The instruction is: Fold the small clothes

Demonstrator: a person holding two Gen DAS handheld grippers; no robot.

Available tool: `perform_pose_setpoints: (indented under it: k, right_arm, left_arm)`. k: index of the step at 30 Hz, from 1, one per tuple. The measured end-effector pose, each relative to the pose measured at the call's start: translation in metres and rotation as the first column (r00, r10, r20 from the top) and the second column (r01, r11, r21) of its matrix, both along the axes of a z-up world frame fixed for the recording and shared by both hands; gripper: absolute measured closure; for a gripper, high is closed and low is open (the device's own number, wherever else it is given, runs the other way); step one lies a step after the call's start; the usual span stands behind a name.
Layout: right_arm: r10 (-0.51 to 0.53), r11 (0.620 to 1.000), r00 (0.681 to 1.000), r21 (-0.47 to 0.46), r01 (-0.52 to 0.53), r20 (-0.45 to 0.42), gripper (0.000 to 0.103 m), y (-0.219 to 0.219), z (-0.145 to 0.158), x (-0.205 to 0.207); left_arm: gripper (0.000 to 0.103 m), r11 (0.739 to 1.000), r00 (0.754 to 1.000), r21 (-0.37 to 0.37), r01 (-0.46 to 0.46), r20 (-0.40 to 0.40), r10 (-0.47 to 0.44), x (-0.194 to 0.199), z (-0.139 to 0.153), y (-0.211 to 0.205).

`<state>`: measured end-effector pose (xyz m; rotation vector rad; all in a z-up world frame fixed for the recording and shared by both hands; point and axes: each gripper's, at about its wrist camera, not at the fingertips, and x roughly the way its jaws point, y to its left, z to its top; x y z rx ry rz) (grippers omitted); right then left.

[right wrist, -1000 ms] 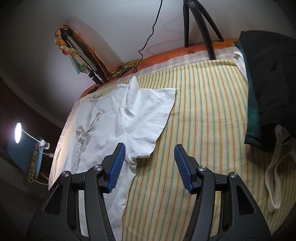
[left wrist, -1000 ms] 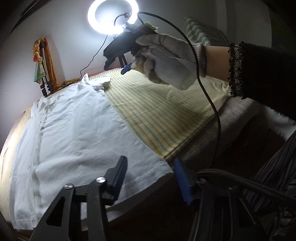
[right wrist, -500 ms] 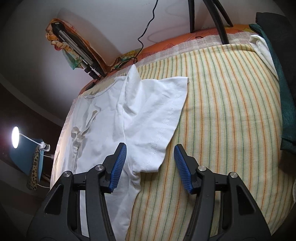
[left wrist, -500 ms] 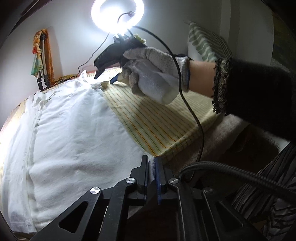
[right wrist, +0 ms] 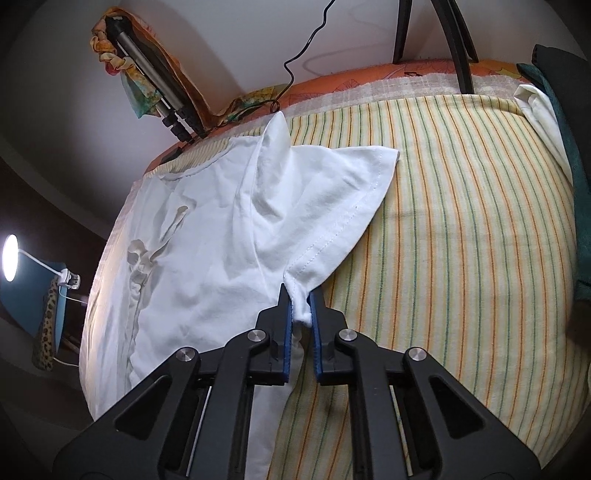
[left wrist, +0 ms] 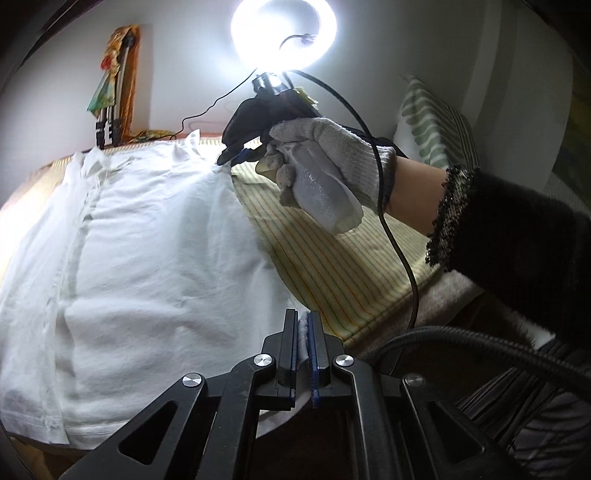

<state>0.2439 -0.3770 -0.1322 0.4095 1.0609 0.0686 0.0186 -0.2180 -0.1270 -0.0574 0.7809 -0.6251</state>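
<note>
I see the white cotton T-shirt (right wrist: 207, 236) spread flat on the bed's yellow striped sheet (right wrist: 461, 229), collar toward the far wall, its body lying over the left half of the mattress.

My left tongs (left wrist: 303, 350) are clamped on the shirt's near hem corner, white cloth pinched between the blue pads, right at the near edge of the bed where the sheet drops off. My right tongs (right wrist: 300, 321) have just been closing, and a bunched bit of the short sleeve's (right wrist: 332, 206) stitched lower edge now sits pressed between their blue pads. From the left wrist view I can see the person's grey knitted glove (left wrist: 325, 173) around the right tongs' handle, a black fuzzy sleeve (left wrist: 517, 236) behind it and a black cable (left wrist: 395, 236) hanging from it across the sheet.

To the right of the sleeve the striped sheet lies bare almost to the bed's right edge, where a folded white cloth (right wrist: 543, 114) and a dark teal fabric (right wrist: 576, 177) run along the border. At the far edge stand black tripod legs (right wrist: 458, 40), with a ring light (left wrist: 283, 33) glaring above. A folded tripod wrapped in a patterned scarf (right wrist: 147, 74) leans at the far left corner.
</note>
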Motion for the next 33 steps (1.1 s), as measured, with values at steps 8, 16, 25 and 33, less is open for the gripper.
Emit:
perform_pose_setpoints:
  k: [8, 16, 25, 33]
  right_arm:
    - [-0.032, 0.999, 0.999, -0.002, 0.032, 0.036, 0.094, 0.011, 0.017, 0.006]
    - [0.045, 0.992, 0.995, -0.118, -0.034, 0.093, 0.095, 0.06, 0.05, 0.022]
    - [0.17, 0.97, 0.983, -0.185, -0.156, 0.067, 0.095, 0.139, 0.03, 0.052]
    - [0.272, 0.942, 0.962, -0.204, -0.266, 0.005, 0.093, 0.187, -0.006, 0.07]
  left_arm:
    - [0.102, 0.995, 0.998, -0.078, -0.068, -0.019, 0.067, 0.001, 0.002, 0.028]
    - [0.102, 0.971, 0.982, -0.147, -0.188, -0.052, 0.183, -0.001, 0.004, 0.075]
    - [0.102, 0.943, 0.951, -0.128, -0.308, -0.077, 0.3, -0.01, -0.005, 0.12]
    - [0.101, 0.932, 0.932, -0.072, -0.356, -0.099, 0.349, -0.012, -0.018, 0.139]
